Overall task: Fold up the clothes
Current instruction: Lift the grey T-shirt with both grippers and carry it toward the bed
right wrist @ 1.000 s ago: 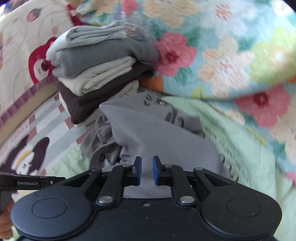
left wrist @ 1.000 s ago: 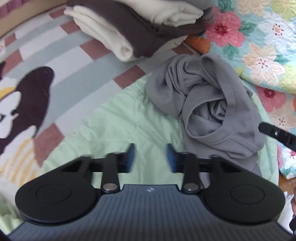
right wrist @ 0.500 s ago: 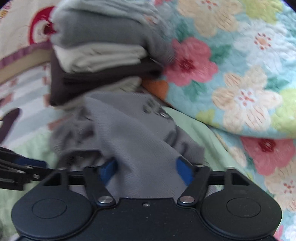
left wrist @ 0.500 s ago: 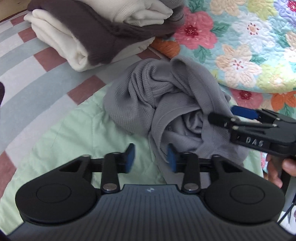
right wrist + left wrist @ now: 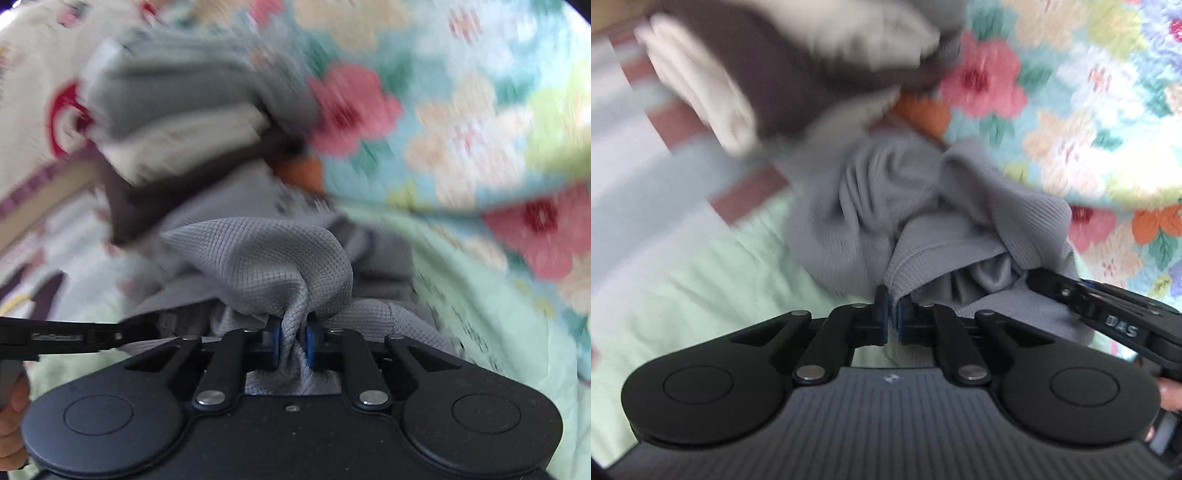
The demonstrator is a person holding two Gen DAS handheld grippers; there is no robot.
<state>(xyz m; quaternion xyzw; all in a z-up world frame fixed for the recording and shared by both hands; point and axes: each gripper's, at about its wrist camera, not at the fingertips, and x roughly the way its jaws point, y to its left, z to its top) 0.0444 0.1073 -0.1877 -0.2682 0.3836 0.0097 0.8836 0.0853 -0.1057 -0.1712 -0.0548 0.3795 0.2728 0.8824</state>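
Left tool [image 5: 892, 314]: we are pinching the gray shirt's [image 5: 886, 206] hem, clenched.
Right tool [image 5: 293, 338]: we are closing on a bunched shirt fold.
Bed [image 5: 701, 258]: carrying it.

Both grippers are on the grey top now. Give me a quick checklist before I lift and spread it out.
1. Left gripper shut on the grey top hem: ok.
2. Right gripper jaws closing, fabric bunched between pads: ok.
3. Two separate grab points: ok.
4. Which garment parts are held: cannot tell.
5. Grey top clear of folded stack: cannot tell, they sit close.
6. Green sheet not pinched along: ok.
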